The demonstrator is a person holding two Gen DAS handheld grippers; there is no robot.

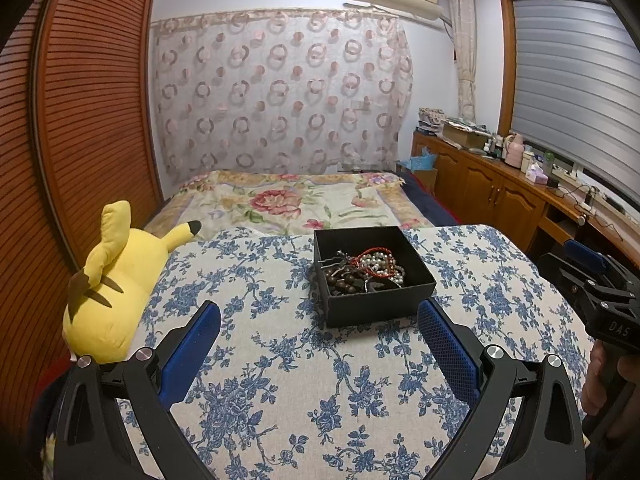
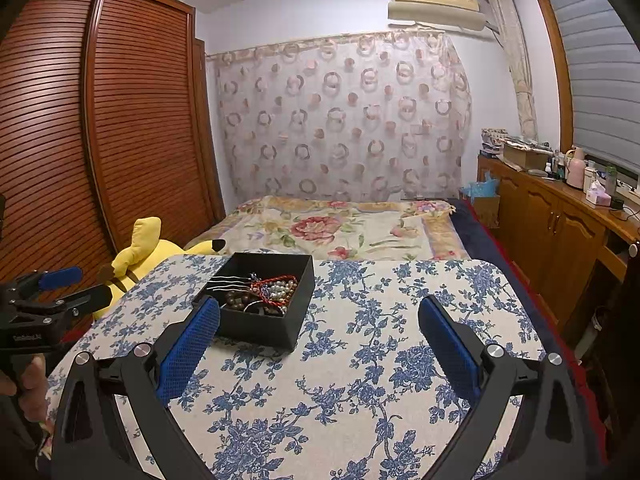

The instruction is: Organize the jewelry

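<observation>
Much of the tangle inside the black box is hard to sort out: I can make out one red cord bracelet, one string of white pearls, one string of dark wooden beads and some thin silver prongs, but where one piece ends and the next begins I cannot tell. The box's near wall hides whatever lies lowest in it. From my right wrist view, my own left-hand finger covers the box's near left corner. My right gripper shows only partly at the edge of the left view, and my left gripper only partly at the edge of the right view.

My left gripper's fingers stand wide apart, holding nothing and touching nothing; the box sits just ahead of them, nearer my right-hand fingertip. My right gripper's fingers are equally spread and bare; the box lies ahead and to the left, just beyond the left-hand fingertip, and I cannot tell whether that tip touches it.

There is one box, standing on one table covered in blue-flowered cloth. One yellow Pikachu plush lies off the table's left edge, well left of my left fingers. Beyond the table is one bed with a floral quilt.
</observation>
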